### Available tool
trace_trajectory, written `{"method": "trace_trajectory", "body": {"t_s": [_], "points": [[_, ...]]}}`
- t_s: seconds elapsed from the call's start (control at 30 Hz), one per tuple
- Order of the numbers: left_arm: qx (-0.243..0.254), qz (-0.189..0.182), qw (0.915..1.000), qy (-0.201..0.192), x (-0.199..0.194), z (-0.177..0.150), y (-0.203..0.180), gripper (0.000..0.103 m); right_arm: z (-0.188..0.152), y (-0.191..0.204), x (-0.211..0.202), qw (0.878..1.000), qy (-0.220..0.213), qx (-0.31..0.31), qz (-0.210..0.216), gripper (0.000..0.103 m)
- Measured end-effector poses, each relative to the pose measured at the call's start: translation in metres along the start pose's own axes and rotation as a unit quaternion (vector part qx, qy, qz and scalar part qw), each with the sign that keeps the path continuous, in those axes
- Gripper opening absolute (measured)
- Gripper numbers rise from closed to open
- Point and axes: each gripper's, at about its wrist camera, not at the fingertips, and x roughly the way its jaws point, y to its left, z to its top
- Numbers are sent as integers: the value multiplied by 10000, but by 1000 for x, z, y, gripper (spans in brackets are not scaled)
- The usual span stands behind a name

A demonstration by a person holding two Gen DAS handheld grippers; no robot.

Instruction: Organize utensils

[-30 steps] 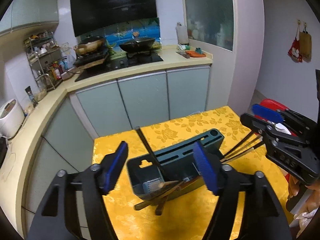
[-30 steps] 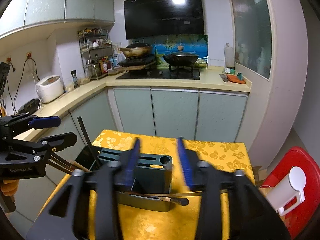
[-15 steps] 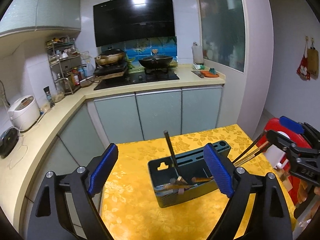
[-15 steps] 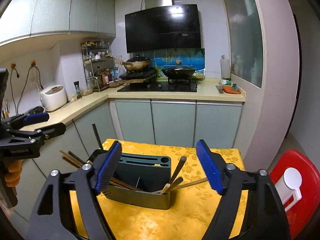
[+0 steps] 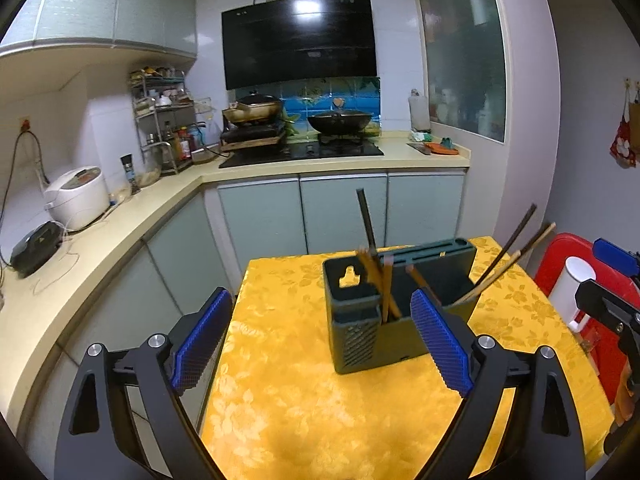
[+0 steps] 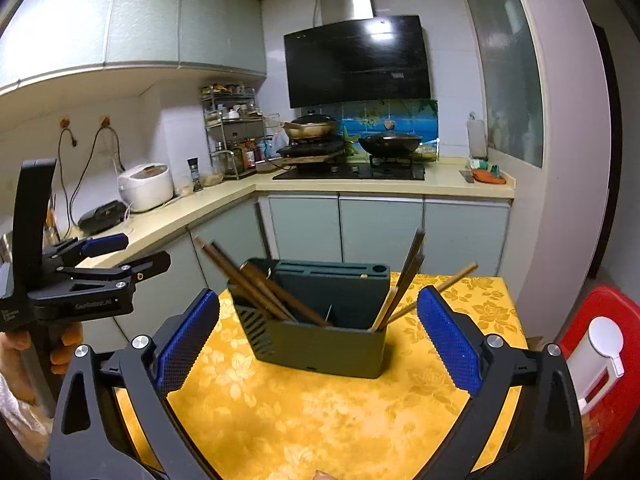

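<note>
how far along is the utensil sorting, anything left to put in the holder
Looks nearly done. The chopsticks and other utensils stand leaning in the holder on the table. Nothing is in hand: the left tongs are open and empty, the right tongs are opening with nothing between them. No loose utensils show on the table, so little seems left beyond perhaps straightening them.

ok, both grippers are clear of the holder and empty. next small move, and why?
Probably bring the right gripper, jaws opening and empty, to the chopsticks fanning out over the right end of the utensil holder and nudge them upright. The left gripper is open and empty too, with nothing loose visible on the yellow tablecloth.
</note>
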Motion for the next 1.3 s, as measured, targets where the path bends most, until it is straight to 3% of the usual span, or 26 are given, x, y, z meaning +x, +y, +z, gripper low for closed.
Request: {"method": "trace_trajectory", "body": {"t_s": [0.2, 0.63, 1.3], "points": [[-4, 228, 9994, -246, -20, -31, 0, 89, -26, 21, -25, 9992, -311, -250, 46, 96], [-48, 378, 9988, -312, -41, -96, -3, 91, -75, 31, -37, 9992, -130, -105, -350, 96], [-58, 357, 9983, -465, -67, -118, -5, 91, -97, 42, -57, 9975, -249, 46, -666, 96]]}}
